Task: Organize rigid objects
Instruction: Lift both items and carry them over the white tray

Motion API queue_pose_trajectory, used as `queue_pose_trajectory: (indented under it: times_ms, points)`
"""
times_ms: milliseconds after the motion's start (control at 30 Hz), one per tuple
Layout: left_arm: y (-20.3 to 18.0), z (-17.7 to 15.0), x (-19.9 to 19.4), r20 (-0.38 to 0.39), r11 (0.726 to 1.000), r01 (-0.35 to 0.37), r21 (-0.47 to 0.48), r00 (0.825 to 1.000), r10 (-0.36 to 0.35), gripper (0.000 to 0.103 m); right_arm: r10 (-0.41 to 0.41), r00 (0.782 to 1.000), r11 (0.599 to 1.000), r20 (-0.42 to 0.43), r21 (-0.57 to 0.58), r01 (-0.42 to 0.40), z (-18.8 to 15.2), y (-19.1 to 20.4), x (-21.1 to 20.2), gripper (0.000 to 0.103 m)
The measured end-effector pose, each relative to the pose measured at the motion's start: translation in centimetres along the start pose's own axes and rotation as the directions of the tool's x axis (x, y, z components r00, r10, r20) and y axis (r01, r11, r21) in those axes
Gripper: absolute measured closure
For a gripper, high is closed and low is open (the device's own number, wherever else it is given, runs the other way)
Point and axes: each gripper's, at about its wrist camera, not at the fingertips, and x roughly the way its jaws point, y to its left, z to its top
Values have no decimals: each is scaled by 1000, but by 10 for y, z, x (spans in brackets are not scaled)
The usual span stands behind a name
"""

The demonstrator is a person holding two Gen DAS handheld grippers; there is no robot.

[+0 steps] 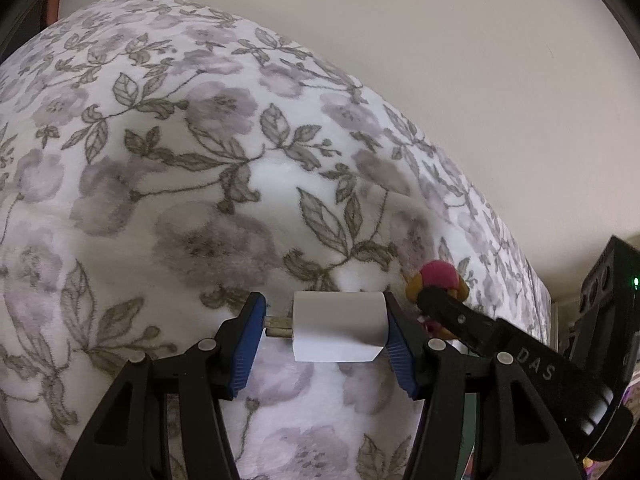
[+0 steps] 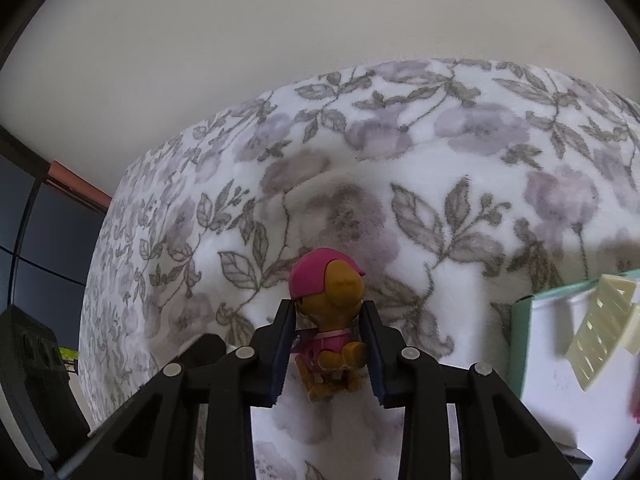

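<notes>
Both grippers hang over a bed point(image 1: 168, 168) with a flowered fleece blanket, side by side, each angled down at it.

The left gripper point(image 1: 326, 330) has a white plug point(image 1: 338, 326) across its jaws. The plug's long axis runs straight from pad to pad: its metal prongs point(image 1: 278, 327) point at the left pad and its flat back sits against the right one. So it is clamped end to end, at about half spread, and any tilt could let it pivot on the prongs.

The right gripper point(image 2: 328, 344) straddles a toy dog point(image 2: 330, 320) in a pink cap, which stands upright between the pads with its back to the camera. The jaws are narrow and look to be touching its sides; whether they truly pinch or only brush it I cannot tell for sure, but I judge it held.

The relation that matters next is the white tray point(image 2: 560, 360) with a green edge at the right of the right wrist view. It lies just beside the right gripper, so the dog is nearer to it than the plug. A cream slatted piece point(image 2: 600, 328) already lies in it.

The tray is cut off by the frame, its far side blurred. Whether either thing rests on the blanket is hidden.
</notes>
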Motion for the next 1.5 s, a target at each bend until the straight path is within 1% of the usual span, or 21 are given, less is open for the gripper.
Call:
queue_pose_trajectory:
  times_ms: [167,300,467,567,667,767,833,900,1033,1167,1300,1433,1500]
  points:
    - [2,0,-5,8,1000,1,-9,1000,-1,44,1,1000,1000,4,-12,0,-8,0,-10,68]
    - [-1,0,-13,16,1000,-4,-1,1000,4,44,1,1000,999,19,-36,0,-20,2,-26,68]
    - [-9,-5,-34,26,1000,-13,20,1000,12,44,8,999,999,48,-49,-6,-43,-1,-57,68]
    - [-17,-13,-52,32,1000,-6,29,999,5,44,1,998,999,66,-54,3,-60,-6,-82,68]
    - [-35,-26,-69,32,998,-2,64,999,-1,44,-2,997,999,83,-50,6,-79,-15,-107,68]
    - [-58,-42,-86,32,995,20,101,999,-24,44,-23,996,999,89,-24,25,-94,-29,-129,68]
    - [-75,-59,-96,23,990,43,136,999,-47,44,-32,995,999,99,-4,33,-106,-42,-147,68]
    - [-94,-77,-102,4,980,57,189,998,-58,44,-56,993,998,105,5,56,-116,-52,-162,68]
    - [-122,-110,-107,-29,962,77,263,997,-72,44,-122,986,992,111,27,119,-141,-79,-186,68]
    - [-146,-143,-103,-78,938,108,330,993,-87,44,-176,980,983,95,72,170,-167,-108,-195,68]
    - [-162,-176,-92,-128,914,95,396,991,-47,44,-214,975,970,62,129,205,-187,-138,-195,68]
    - [-167,-201,-84,-189,905,129,406,980,-54,44,-231,972,957,34,188,221,-197,-162,-194,68]
    - [-170,-211,-80,-205,898,130,420,978,-45,44,-227,974,953,23,212,217,-202,-170,-194,68]
